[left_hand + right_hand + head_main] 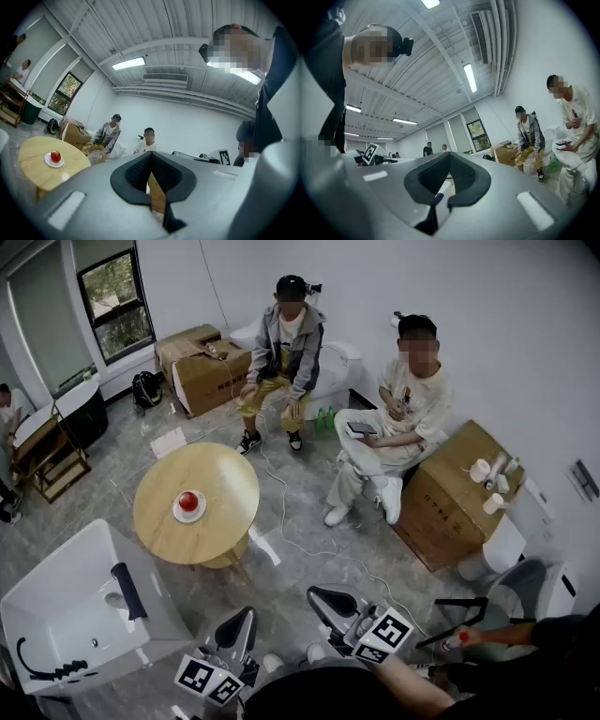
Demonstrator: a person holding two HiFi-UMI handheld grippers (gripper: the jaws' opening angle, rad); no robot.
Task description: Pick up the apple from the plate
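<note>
A red apple (188,501) lies on a small white plate (176,514) at the middle of a round wooden table (225,474). Both grippers hang low at the near edge of the head view, well short of the table. My left gripper (246,613) is shut with nothing in it, and my right gripper (315,594) beside it is likewise shut and empty. In the left gripper view the jaws (151,154) meet at the tips, and the apple (55,156) sits on its plate (48,162) far off to the left. The right gripper (449,154) faces away from the table.
A white basin unit (66,601) stands at the near left of the table. Two people sit beyond the table by cardboard boxes (202,367). A big box (450,493) with cups is at the right. A white cable (291,531) trails across the floor.
</note>
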